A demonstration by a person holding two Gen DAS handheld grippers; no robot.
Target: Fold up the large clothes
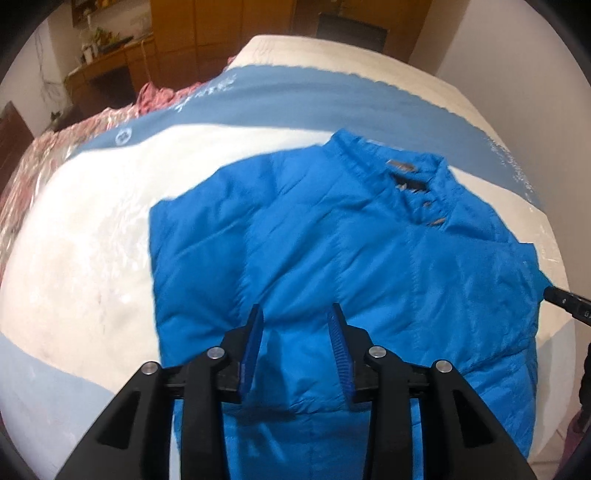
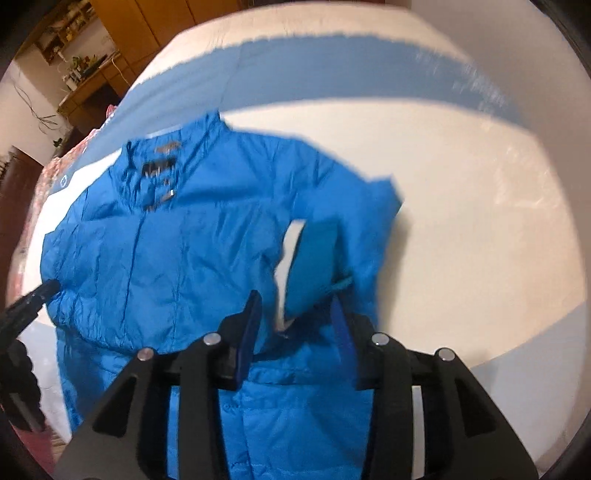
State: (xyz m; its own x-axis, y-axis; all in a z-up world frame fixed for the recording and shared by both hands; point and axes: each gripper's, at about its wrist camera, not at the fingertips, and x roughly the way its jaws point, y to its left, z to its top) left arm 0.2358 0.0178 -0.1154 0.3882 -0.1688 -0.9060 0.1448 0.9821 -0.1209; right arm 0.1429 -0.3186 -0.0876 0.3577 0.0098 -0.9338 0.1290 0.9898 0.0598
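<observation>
Two grippers are hanging over a bright blue puffer jacket that is lying spread on a bed covered in a white-and-blue sheet. The jacket is lying with its collar at the far side and its hem toward the near edge, where it is spilling over the side of the bed. The left gripper is standing with its jaws apart, nothing pressed between the blue pads, just above the jacket's lower middle. The right gripper is also standing parted over the jacket's right side; a blue cuff with a white lining is showing in the gap ahead of its fingers, but the picture is blurred and I cannot tell whether the pads are touching it. Wooden cabinets are standing beyond the far left of the bed, and pink bedding is lying bunched along the left.
</observation>
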